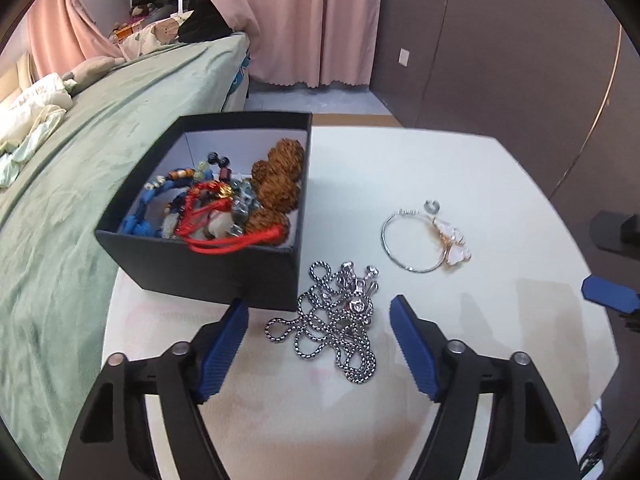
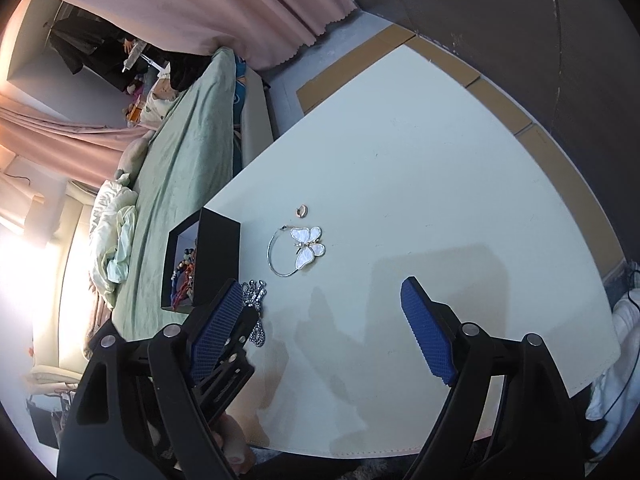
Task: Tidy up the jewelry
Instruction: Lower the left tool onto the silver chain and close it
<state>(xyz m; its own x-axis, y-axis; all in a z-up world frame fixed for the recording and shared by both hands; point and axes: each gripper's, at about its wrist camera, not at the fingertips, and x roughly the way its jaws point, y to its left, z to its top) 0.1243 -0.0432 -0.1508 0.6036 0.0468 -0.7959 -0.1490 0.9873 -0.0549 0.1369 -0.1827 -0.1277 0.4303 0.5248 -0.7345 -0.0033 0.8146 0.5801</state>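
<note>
Left wrist view shows the left gripper (image 1: 318, 344) spread wide and empty around a heaped silver chain necklace (image 1: 336, 320) lying just beside the black jewelry box (image 1: 224, 276). A pinch on one loop could trail the rest, snag the box wall or drag it. The right gripper (image 2: 320, 328) hangs open, holding nothing. The butterfly bangle (image 2: 298, 250) and a small ring (image 2: 302, 211), probably an ear cuff, wait on the white table (image 2: 440, 160).

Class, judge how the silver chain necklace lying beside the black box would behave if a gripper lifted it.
The silver chain necklace lies in loose coils, so it is probably floppy and would dangle. Its metal links look smooth and may slip from the open left gripper.
</note>
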